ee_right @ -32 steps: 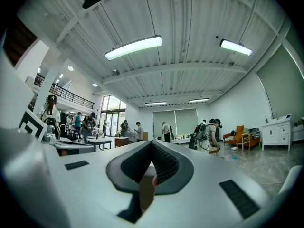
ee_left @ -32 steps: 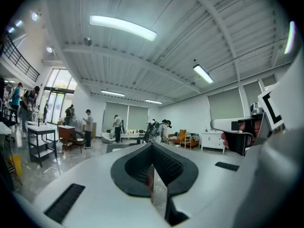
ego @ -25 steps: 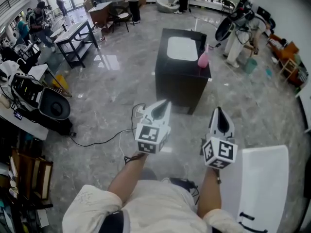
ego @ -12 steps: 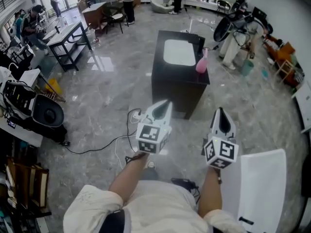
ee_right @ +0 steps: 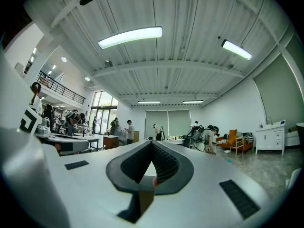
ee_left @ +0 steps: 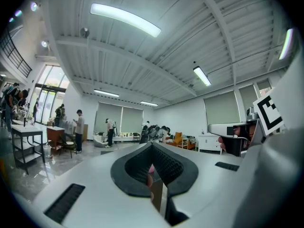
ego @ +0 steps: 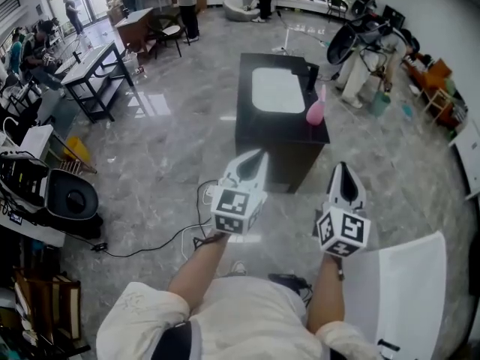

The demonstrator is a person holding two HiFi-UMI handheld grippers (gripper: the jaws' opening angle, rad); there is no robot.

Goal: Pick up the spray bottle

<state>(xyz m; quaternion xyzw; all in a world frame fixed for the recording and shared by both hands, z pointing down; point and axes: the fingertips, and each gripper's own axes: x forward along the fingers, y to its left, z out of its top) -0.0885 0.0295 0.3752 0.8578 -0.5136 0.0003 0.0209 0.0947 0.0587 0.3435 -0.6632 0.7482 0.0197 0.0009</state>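
The head view looks steeply down from above the person, the black worktop (ego: 279, 137) ahead. The 2 gripper views look level along their jaws, sharing the far wall (ee_left: 118, 120) and ceiling (ee_left: 156, 56).

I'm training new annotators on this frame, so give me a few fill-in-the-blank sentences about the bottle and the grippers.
1. The spray bottle is ___ in colour.
2. It stands on top of a ___ cabinet.
3. The left gripper and the right gripper both have their jaws ___ (open/shut).
Missing words: pink; black; shut.
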